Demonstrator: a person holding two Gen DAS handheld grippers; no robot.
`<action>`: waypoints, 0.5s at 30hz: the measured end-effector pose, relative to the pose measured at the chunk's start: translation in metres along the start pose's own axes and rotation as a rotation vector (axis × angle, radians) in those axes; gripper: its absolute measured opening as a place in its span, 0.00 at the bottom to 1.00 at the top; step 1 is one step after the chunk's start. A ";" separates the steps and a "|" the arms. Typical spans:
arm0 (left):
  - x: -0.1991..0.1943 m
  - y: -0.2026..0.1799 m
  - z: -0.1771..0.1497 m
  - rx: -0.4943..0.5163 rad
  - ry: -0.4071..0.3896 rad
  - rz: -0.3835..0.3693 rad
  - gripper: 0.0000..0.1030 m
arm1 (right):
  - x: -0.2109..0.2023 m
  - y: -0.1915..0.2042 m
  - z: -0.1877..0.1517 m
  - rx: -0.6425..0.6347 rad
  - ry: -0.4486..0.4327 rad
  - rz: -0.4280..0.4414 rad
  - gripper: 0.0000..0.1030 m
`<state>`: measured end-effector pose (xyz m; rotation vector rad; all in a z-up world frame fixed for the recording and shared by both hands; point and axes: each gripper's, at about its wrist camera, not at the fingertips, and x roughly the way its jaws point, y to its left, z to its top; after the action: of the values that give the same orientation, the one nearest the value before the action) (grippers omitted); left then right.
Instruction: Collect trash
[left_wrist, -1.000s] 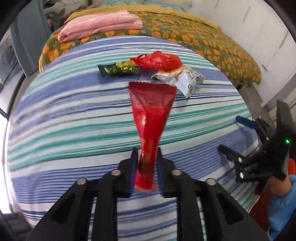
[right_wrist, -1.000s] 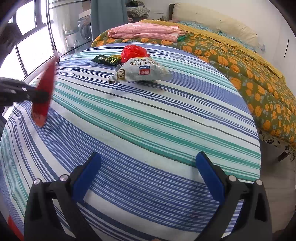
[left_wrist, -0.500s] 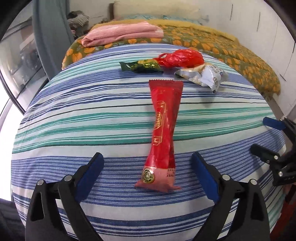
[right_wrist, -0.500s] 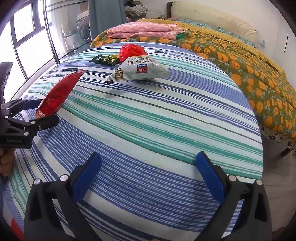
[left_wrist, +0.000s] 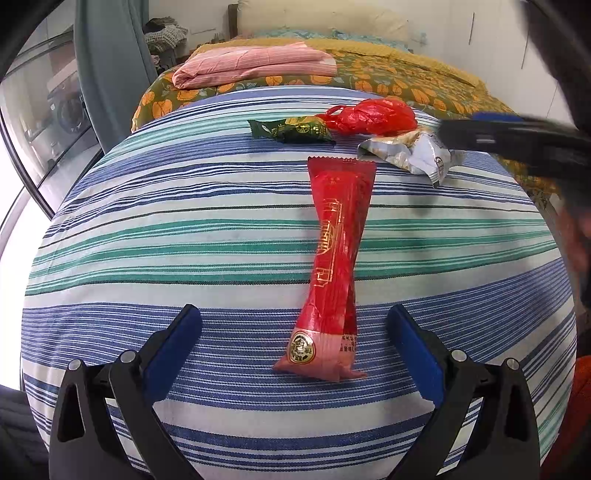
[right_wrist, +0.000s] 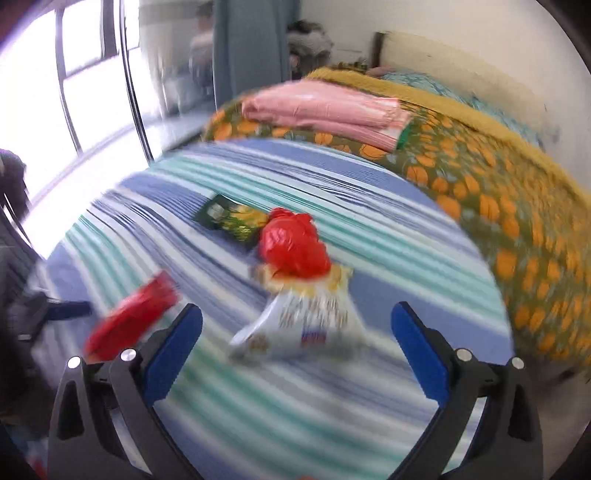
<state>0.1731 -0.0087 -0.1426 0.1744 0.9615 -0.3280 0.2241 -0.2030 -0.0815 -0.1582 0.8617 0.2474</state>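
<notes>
Wrapper, the silver one (right_wrist: 295, 325), lies on the striped tablecloth (right_wrist: 369, 229) dead ahead of your right gripper (right_wrist: 295, 339), framed by its wide-open jaws with nothing pinched, long axis running away toward the red bag (right_wrist: 293, 247) touching its far end. Your right hand is the nearer one. Your left gripper (left_wrist: 295, 347) has just been opening, jaws wide, and the long red packet (left_wrist: 338, 258) lies flat and free between them, pointing at the pile

Striped bedcover (left_wrist: 184, 229), orange-flowered quilt (left_wrist: 406, 85), folded pink blanket (left_wrist: 255, 64), bright window (right_wrist: 74, 74), white wall (left_wrist: 498, 48)
</notes>
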 end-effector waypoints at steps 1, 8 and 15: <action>0.000 0.000 0.000 -0.001 0.000 -0.001 0.96 | 0.009 0.000 0.003 -0.014 0.028 -0.013 0.96; 0.001 0.000 0.001 -0.004 0.000 -0.003 0.96 | 0.027 -0.021 -0.014 0.057 0.116 0.012 0.54; 0.001 0.001 0.001 -0.003 0.000 -0.003 0.96 | -0.028 -0.022 -0.065 0.124 0.083 0.036 0.50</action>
<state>0.1746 -0.0081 -0.1430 0.1701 0.9624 -0.3293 0.1647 -0.2438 -0.1009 -0.0377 0.9606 0.2211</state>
